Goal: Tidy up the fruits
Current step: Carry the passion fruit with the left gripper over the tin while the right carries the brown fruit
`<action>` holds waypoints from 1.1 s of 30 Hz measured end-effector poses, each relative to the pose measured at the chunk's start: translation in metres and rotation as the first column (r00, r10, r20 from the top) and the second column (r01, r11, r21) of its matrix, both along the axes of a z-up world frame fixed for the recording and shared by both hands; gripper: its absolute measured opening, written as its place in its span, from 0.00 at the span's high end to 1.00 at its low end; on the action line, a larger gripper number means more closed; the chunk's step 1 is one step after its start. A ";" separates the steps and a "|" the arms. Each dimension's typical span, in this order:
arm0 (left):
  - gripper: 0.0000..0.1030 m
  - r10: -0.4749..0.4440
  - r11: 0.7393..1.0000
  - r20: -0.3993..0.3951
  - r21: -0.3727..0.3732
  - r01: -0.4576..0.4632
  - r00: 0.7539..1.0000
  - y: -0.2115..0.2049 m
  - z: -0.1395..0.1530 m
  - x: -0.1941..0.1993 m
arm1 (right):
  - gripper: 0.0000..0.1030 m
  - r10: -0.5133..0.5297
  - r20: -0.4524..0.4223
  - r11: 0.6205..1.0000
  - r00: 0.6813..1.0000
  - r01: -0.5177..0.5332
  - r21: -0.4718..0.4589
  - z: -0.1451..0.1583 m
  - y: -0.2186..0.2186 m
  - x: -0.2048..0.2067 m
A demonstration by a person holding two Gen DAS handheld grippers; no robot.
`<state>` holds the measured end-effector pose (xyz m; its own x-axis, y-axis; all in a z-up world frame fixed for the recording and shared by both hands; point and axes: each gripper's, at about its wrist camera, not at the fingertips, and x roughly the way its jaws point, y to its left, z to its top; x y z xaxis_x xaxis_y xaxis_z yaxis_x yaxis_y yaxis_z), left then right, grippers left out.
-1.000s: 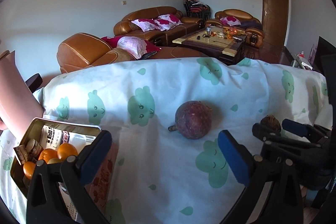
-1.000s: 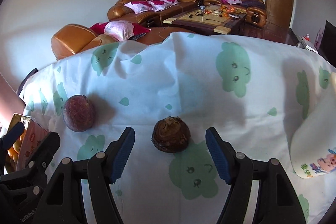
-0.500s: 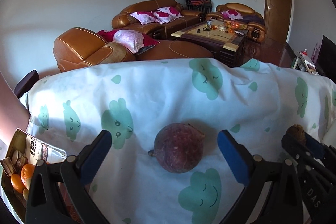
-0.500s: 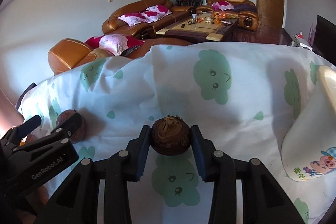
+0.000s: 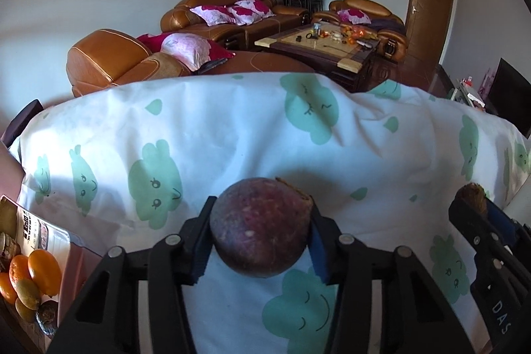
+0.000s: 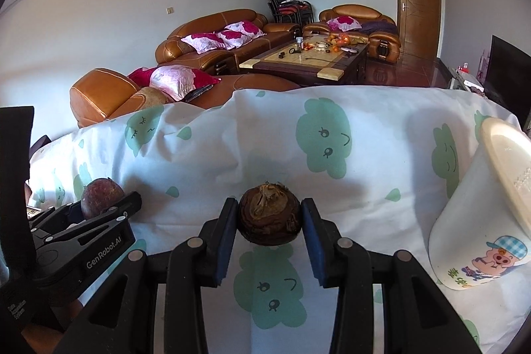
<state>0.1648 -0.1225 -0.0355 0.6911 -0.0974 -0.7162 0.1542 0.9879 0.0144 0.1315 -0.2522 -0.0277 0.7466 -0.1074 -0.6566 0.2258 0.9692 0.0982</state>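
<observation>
The purple passion fruit [image 5: 261, 228] sits clamped in the left gripper [image 5: 261, 241] over the cloud-print cloth [image 5: 232, 135]. To its right, the right gripper [image 6: 269, 221] pinches a brown wrinkled fruit [image 6: 269, 214]. Left of the passion fruit stands a tin [image 5: 20, 307] of oranges [image 5: 43, 266].

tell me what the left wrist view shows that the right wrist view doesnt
Only the left wrist view shows the tin with small orange fruits at its left edge. Only the right wrist view shows the white cartoon-pig container at the right. Both show the purple passion fruit clamped in the left gripper, the brown fruit clamped in the right gripper, and the cloud-print cloth.
</observation>
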 end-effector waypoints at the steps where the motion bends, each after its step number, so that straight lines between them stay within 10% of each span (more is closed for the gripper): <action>1: 0.51 0.002 1.000 0.020 -0.004 -0.002 1.000 0.003 0.003 -0.006 | 0.60 -0.001 0.007 1.000 1.000 0.001 -0.009 0.001 0.001 0.000; 33: 0.51 -0.037 0.999 0.187 -0.021 0.042 0.982 0.049 0.021 -0.123 | 0.60 -0.056 0.152 0.988 0.987 0.077 -0.133 0.020 0.049 -0.106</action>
<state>0.0417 -0.0739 -0.0141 0.8076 -0.1434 -0.5721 0.1901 0.9815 0.0223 0.0255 -0.2034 -0.0076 0.8219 -0.2422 -0.5155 0.2833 0.9590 0.0011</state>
